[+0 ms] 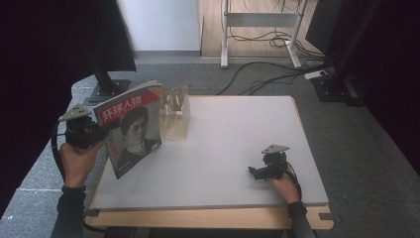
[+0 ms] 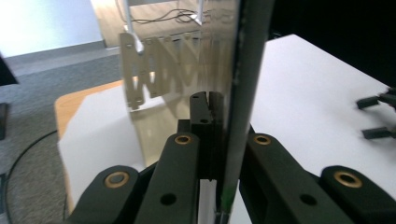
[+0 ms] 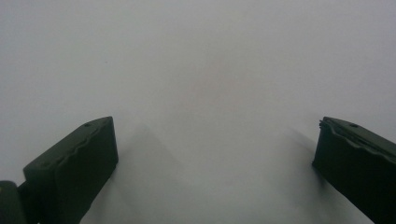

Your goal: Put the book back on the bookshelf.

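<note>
A magazine point(image 1: 131, 130) with a red title band and a portrait on its cover is held upright above the table's left edge. My left gripper point(image 1: 99, 134) is shut on its left edge; in the left gripper view the jaws clamp the magazine point(image 2: 243, 93), seen edge-on, and my left gripper point(image 2: 215, 135) points toward a clear acrylic rack. That rack point(image 1: 176, 113) stands at the table's back left, just right of the magazine. My right gripper point(image 1: 253, 172) rests open on the white table near the front right, jaws wide apart over bare surface in the right gripper view point(image 3: 215, 154).
The white tabletop point(image 1: 228, 139) sits on a wooden board point(image 1: 208, 218). Dark curtains flank both sides. A desk frame point(image 1: 260, 29) and floor cables point(image 1: 277, 64) lie beyond the table. The other gripper's jaws point(image 2: 378, 116) show at the right of the left gripper view.
</note>
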Action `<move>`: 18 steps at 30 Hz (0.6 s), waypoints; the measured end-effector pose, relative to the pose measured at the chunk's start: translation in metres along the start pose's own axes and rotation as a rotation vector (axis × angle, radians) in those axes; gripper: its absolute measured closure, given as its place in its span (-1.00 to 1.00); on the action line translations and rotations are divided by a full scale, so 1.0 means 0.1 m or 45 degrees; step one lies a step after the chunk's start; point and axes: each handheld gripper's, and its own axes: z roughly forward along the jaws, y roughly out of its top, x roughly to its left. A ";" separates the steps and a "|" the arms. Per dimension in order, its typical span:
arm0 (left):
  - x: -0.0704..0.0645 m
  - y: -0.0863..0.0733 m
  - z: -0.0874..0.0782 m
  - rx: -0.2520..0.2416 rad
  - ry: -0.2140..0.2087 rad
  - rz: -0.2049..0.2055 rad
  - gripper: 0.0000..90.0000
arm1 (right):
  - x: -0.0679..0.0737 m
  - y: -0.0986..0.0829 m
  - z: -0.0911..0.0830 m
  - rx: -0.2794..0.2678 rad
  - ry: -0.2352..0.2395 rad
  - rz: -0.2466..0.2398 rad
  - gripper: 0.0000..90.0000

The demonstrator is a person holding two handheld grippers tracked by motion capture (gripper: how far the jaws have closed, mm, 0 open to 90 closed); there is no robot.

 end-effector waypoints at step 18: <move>0.17 0.19 0.46 -0.035 0.109 -0.055 0.94 | 0.00 0.00 0.00 -0.001 0.001 -0.001 -1.00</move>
